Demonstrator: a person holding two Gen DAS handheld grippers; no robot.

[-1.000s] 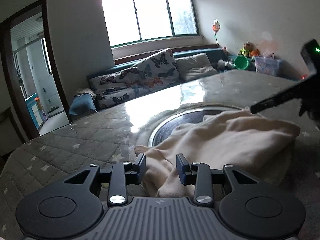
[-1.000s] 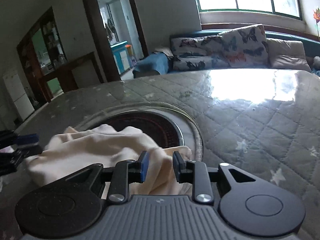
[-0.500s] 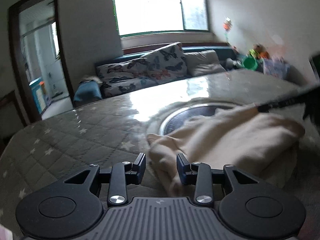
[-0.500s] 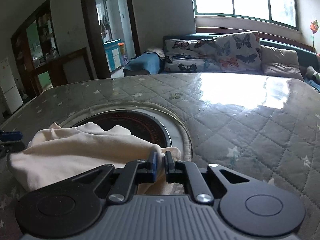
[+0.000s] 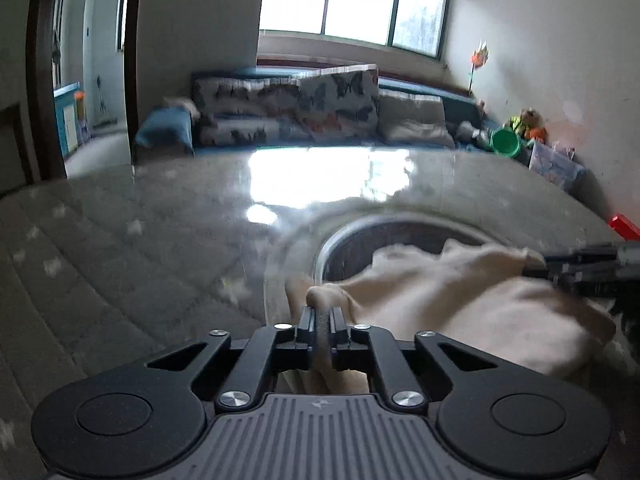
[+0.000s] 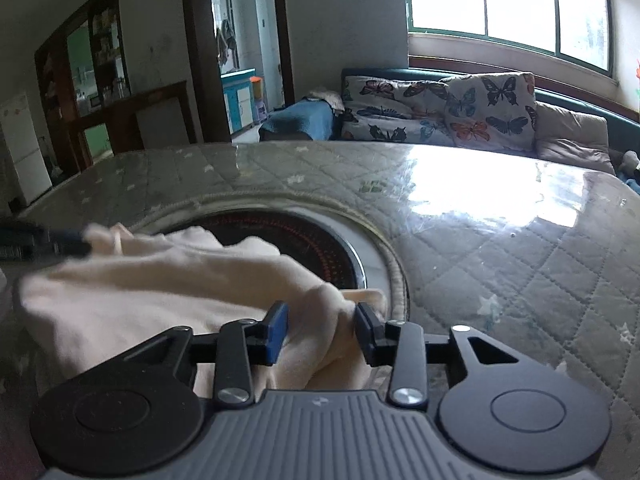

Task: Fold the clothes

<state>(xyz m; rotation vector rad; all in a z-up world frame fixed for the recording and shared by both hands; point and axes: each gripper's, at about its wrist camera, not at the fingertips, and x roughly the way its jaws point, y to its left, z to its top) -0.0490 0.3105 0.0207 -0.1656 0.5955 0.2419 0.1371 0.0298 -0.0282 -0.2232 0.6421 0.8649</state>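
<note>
Dark doorway (image 5: 92, 64) at left, quilted star-print table (image 5: 120, 240) under glare, left gripper (image 5: 322, 320) clamped on cream garment (image 5: 460, 304) lying over round inset burner (image 6: 304, 240), right gripper (image 6: 320, 320) opening around a fold, butterfly-cushion sofa (image 6: 460, 108), window (image 6: 508, 4) at right.

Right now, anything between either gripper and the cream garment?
Nothing visible. The left gripper is already shut on a bunched edge of the cream garment. The right gripper has its jaws opening, with a fold of the cloth directly between them. Only the quilted table cover lies around it.
</note>
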